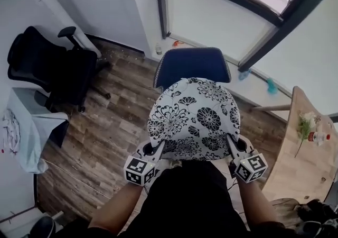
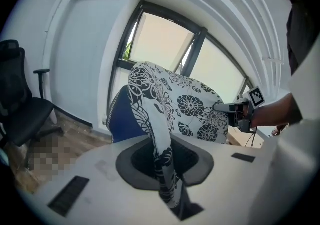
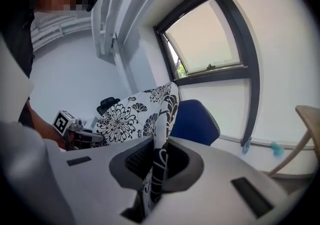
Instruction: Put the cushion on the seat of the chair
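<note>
Clamps the left claw (image 1: 157, 151) tight on a fold at the near left edge of the white fabric cushion with black flower print (image 1: 193, 118). Clamps the right claw (image 1: 231, 144) the same way on the near right edge. Holds the cushion up in the air, stretched between both claws and reaching away from them. Faces a blue upholstered chair (image 1: 193, 65) just beyond the claws, seat hidden behind the cushion. Leaves a black office chair (image 1: 50, 65) well left of the left claw and a light wooden table (image 1: 306, 163) right of the right claw.
</note>
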